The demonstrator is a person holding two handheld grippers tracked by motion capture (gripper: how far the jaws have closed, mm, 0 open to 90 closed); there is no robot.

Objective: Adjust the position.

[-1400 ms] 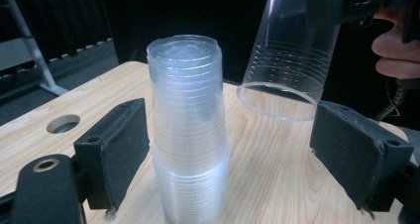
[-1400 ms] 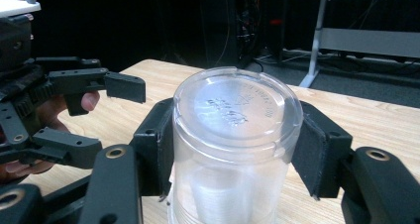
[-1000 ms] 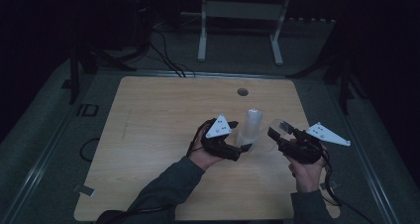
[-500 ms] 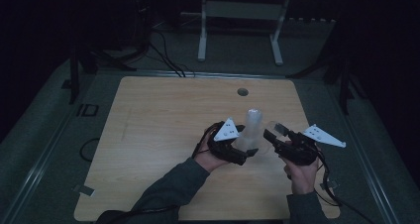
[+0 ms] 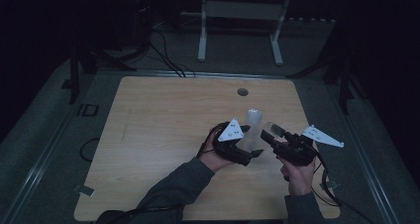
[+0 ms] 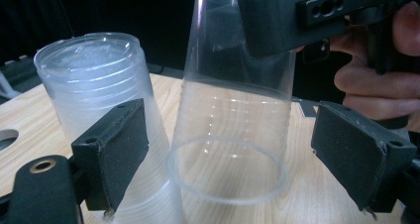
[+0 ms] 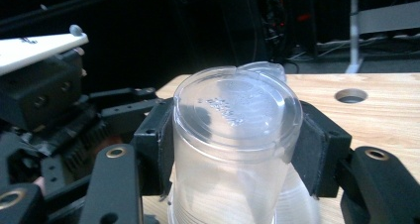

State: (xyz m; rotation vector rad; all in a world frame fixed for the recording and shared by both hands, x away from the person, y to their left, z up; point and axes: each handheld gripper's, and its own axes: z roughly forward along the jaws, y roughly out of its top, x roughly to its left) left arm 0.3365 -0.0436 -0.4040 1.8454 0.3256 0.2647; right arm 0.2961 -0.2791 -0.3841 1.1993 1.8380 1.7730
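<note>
A stack of clear plastic cups (image 5: 254,121) stands upside down on the wooden table (image 5: 158,135), right of middle. Just to its right, my right gripper (image 5: 271,133) is shut on a single clear cup (image 5: 269,129). In the right gripper view both pads (image 7: 158,144) press the sides of that upturned cup (image 7: 233,115). My left gripper (image 5: 253,152) sits close in front of the stack. In the left gripper view the gripper (image 6: 237,154) is open, and the tilted single cup (image 6: 233,149) hangs between the pads without touching them. The stack (image 6: 94,90) rises behind the left pad (image 6: 119,149).
A round cable hole (image 5: 242,91) lies in the table beyond the cups. A white metal stand (image 5: 241,16) and cables are on the floor behind the table. The left half of the tabletop is bare wood.
My left gripper has edged right, closer to the cups. The right gripper and its cup have barely moved.
</note>
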